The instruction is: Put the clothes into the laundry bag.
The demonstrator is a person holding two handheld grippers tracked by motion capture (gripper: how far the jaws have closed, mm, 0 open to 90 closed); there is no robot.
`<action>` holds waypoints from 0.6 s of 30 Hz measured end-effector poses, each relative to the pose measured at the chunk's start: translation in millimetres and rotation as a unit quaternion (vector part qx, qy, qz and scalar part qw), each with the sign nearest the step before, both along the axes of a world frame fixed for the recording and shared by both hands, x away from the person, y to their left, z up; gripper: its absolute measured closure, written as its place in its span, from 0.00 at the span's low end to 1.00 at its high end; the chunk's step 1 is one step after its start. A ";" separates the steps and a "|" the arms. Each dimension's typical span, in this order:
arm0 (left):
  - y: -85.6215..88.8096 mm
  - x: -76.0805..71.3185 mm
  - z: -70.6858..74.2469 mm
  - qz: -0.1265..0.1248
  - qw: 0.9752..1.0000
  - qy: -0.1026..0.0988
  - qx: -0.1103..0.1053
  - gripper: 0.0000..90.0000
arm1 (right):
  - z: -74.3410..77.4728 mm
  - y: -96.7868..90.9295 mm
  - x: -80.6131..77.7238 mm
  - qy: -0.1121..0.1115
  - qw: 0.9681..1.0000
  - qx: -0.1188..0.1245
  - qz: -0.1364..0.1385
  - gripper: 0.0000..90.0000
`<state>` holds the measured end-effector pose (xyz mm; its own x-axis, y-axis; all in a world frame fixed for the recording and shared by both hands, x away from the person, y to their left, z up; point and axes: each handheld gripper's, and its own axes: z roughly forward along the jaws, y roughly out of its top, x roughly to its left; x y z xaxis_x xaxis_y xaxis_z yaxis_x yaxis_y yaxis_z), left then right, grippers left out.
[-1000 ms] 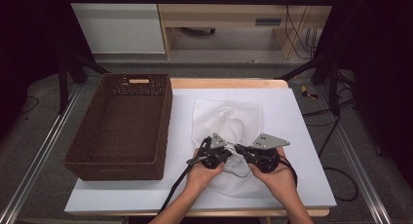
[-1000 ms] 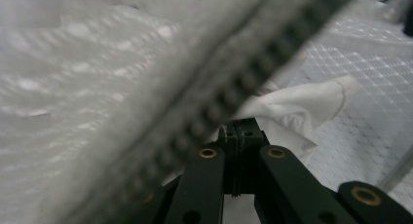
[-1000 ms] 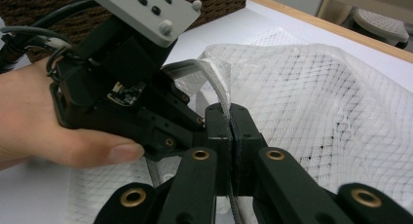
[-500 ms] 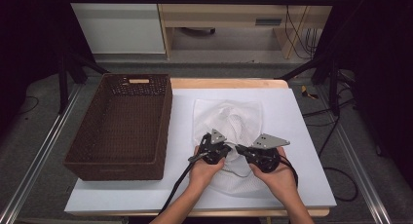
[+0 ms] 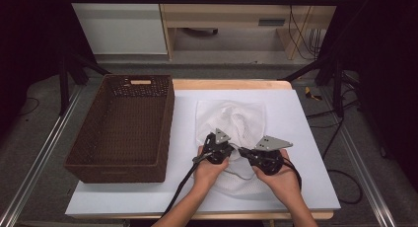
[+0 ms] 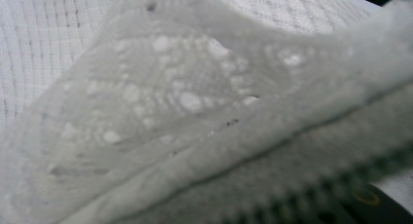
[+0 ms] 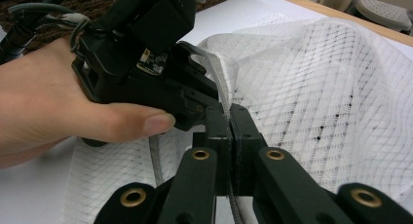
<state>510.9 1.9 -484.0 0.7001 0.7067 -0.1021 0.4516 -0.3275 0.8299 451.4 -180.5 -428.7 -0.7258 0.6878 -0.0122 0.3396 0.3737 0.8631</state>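
1. High view: fixed above the person's side, looking forward and down on the whole white table (image 5: pixel 305 138), with the wicker basket (image 5: pixel 118 133) at its left.
2. Left gripper view: pressed right up against the white mesh cloth (image 6: pixel 185 102), blurred.
3. Right gripper view: close, along its own jaws, facing the left gripper (image 7: pixel 214 104).
4. Shared: the cloth's near edge, seen in all three.

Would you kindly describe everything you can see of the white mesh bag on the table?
The white mesh bag is thin netted fabric with a thicker hemmed edge, lying rumpled on the white table right of the brown wicker basket. Its near part is gathered up: the right tool pinches the hem between shut jaws, and the left tool grips it alongside.
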 end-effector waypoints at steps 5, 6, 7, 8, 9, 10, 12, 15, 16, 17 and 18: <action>-1.2 2.4 0.4 -0.001 1.000 -0.001 0.002 1.00 | -0.1 0.1 -0.1 0.001 1.000 0.000 0.000 0.99; -1.7 3.0 0.5 -0.001 1.000 -0.001 0.002 1.00 | -0.1 0.1 -0.1 0.000 1.000 0.000 0.000 0.99; -2.0 3.5 0.5 -0.001 1.000 -0.001 0.001 1.00 | 0.0 0.1 -0.1 0.000 1.000 0.000 0.000 0.99; -2.3 4.3 0.6 -0.002 1.000 0.000 0.002 1.00 | 0.0 0.1 -0.1 0.000 1.000 0.000 0.000 0.99; -2.6 4.9 0.8 -0.004 1.000 -0.001 0.004 1.00 | 0.1 -0.1 -0.1 0.000 1.000 0.000 0.000 0.99; -2.8 5.5 1.0 -0.003 1.000 0.000 0.004 1.00 | 0.2 -0.4 0.0 0.000 1.000 0.001 0.000 0.99; -3.1 6.9 1.6 -0.003 1.000 0.001 0.002 1.00 | 0.4 -0.6 0.0 0.000 1.000 0.001 -0.001 0.99; -4.2 9.0 2.3 -0.005 1.000 0.004 0.000 1.00 | 0.5 -0.5 0.0 -0.001 1.000 0.001 -0.001 0.99; -4.7 9.6 2.4 -0.006 1.000 0.004 0.000 1.00 | 0.6 -0.4 0.0 -0.001 1.000 0.001 0.000 0.99; -5.0 10.3 2.3 -0.007 1.000 0.005 -0.002 1.00 | 0.7 -0.5 -0.1 -0.001 1.000 0.001 -0.001 0.99; -5.1 11.0 2.2 -0.008 1.000 0.006 -0.005 1.00 | 0.9 -0.7 -0.1 -0.001 1.000 0.002 -0.002 0.99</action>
<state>521.9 -3.2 -481.8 0.7095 0.6947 -0.1184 0.4573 -0.3259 0.8275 451.3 -181.1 -427.8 -0.7231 0.6907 -0.0101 0.3399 0.3685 0.8653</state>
